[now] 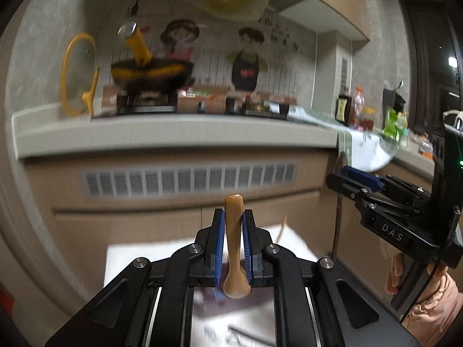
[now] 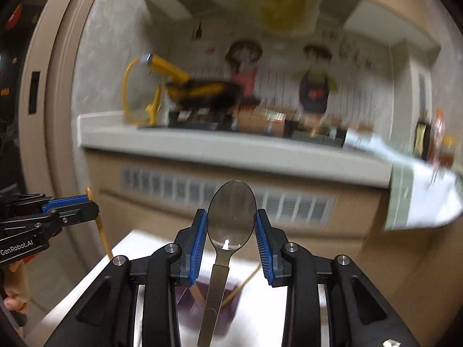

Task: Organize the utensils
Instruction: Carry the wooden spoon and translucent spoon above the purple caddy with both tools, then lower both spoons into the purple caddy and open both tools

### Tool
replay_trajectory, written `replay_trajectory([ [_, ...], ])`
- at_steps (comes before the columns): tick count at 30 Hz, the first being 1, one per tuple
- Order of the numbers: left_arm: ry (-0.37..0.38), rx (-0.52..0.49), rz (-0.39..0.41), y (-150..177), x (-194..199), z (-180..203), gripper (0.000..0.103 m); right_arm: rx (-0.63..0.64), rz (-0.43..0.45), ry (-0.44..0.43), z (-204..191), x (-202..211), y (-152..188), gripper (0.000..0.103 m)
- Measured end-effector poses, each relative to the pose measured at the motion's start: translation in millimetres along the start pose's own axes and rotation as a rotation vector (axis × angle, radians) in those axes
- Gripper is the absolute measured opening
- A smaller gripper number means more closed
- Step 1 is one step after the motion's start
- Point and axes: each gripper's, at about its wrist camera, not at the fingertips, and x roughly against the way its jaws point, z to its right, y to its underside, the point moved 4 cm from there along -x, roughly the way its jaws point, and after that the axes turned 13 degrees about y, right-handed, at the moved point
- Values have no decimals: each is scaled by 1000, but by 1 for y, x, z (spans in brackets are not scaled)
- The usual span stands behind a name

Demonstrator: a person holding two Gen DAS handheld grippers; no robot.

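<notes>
In front of the kitchen counter [image 1: 179,136], each gripper holds a spoon aloft.
The left gripper [image 1: 233,243] is clamped on a wooden spoon [image 1: 233,231], handle forward; only the right wrist view shows the right gripper [image 2: 231,240] pinching a metal spoon [image 2: 231,217] by its bowl. Below lies a white table [image 2: 260,303]; a black wok [image 1: 150,75] sits on the counter. Both grippers point level toward the cabinets.

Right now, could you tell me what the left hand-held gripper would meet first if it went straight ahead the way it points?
Probably the cabinet front under the counter. The left hand-held gripper, shut on a wooden spoon, aims at it with nothing visible between, though blur leaves depth uncertain.
</notes>
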Motion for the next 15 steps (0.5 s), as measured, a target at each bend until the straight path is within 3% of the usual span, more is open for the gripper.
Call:
replay_trajectory([
  [5, 12, 43, -33, -9, -46, -30, 13, -43, -33, -16, 3, -47, 1, 31],
  [15, 51, 138, -176, 59, -119, -62, 13, -2, -179, -18, -30, -123, 79, 31],
])
